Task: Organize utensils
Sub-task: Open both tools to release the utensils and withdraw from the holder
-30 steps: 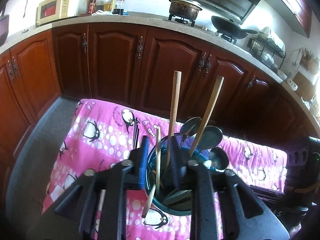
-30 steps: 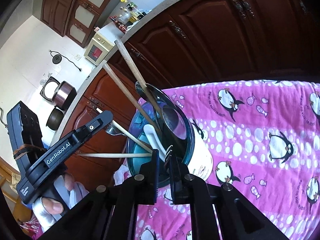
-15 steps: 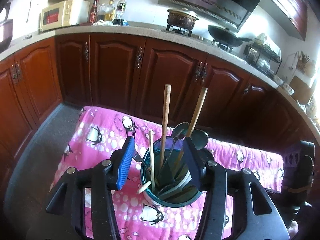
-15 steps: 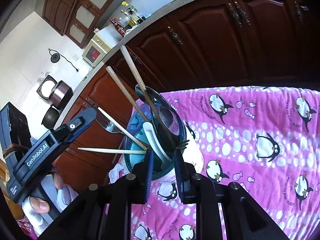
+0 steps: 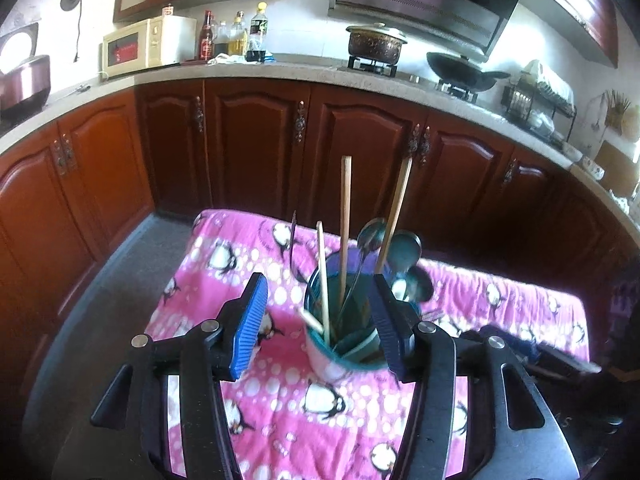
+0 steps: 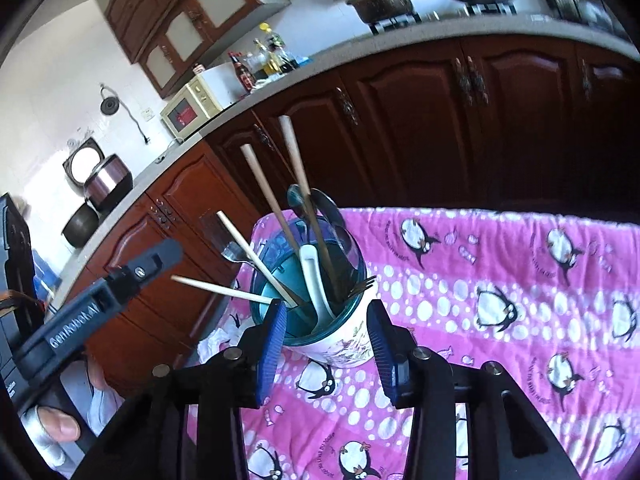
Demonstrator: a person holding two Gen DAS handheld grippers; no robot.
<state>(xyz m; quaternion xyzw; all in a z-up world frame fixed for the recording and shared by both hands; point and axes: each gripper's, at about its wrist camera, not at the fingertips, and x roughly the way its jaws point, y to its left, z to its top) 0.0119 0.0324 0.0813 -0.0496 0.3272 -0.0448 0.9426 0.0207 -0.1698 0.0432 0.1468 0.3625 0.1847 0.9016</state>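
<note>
A teal cup stands on the pink penguin cloth, near its far edge. Inside it are two long wooden sticks, pale chopsticks, a white spoon and dark ladles. Both tongs — left gripper and right gripper — are apart, holding nothing.

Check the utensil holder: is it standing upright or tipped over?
Upright. The utensil holder stands on its base on the penguin cloth, rim up, chopsticks and spoons sticking out the top.
</note>
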